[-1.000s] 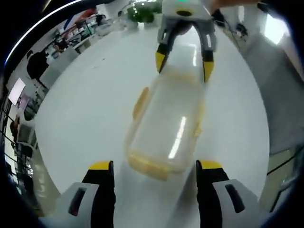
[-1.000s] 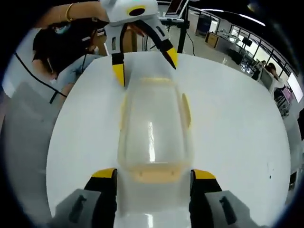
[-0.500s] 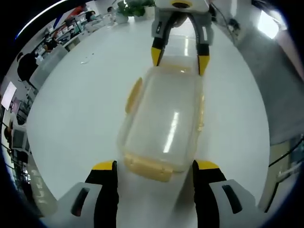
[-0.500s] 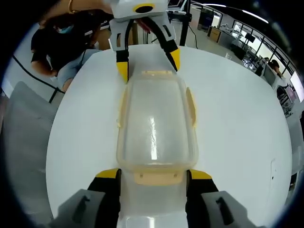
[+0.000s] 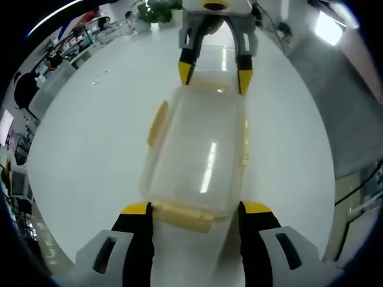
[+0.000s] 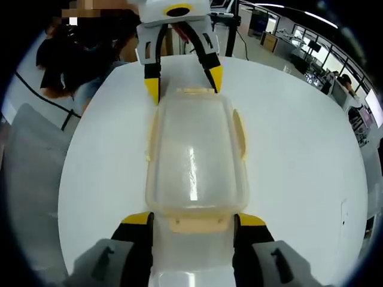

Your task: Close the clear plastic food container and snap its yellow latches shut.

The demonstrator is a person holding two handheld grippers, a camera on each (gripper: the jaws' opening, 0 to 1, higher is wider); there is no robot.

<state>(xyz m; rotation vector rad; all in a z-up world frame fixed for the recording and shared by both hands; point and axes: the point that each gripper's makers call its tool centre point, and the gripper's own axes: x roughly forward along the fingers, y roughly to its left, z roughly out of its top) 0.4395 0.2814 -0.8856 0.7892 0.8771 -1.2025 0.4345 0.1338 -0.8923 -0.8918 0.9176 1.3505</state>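
Container: the clear plastic food container point(image 5: 197, 152) lies lengthwise on the white counter point(image 5: 90, 149), centre of frame in both views, lid on top.
Left gripper: the left gripper point(image 5: 196, 210) has its fingers spread at the bottom of the left gripper view, 1 on each side of the container's near end; in the right gripper view it sits at the top centre point(image 6: 182, 79).
Right gripper: the right gripper point(image 6: 192, 222) has its fingers spread at the bottom of its own view, flanking the opposite end; in the left gripper view it sits at the top centre point(image 5: 212, 72).
Latches: the yellow latches point(image 6: 197, 223) number 4, 1 per side; the end latch between the right fingers looks flipped outward, and the long-side ones point(image 5: 157, 122) also seem to stand away from the wall.
Done: lid appears seated on the base.
Left: judging by the flared tabs, all 4 latches are yet to be pressed down; whether any has clicked I cannot tell.
Surroundings: an office with desks and a person at the counter's far edge.
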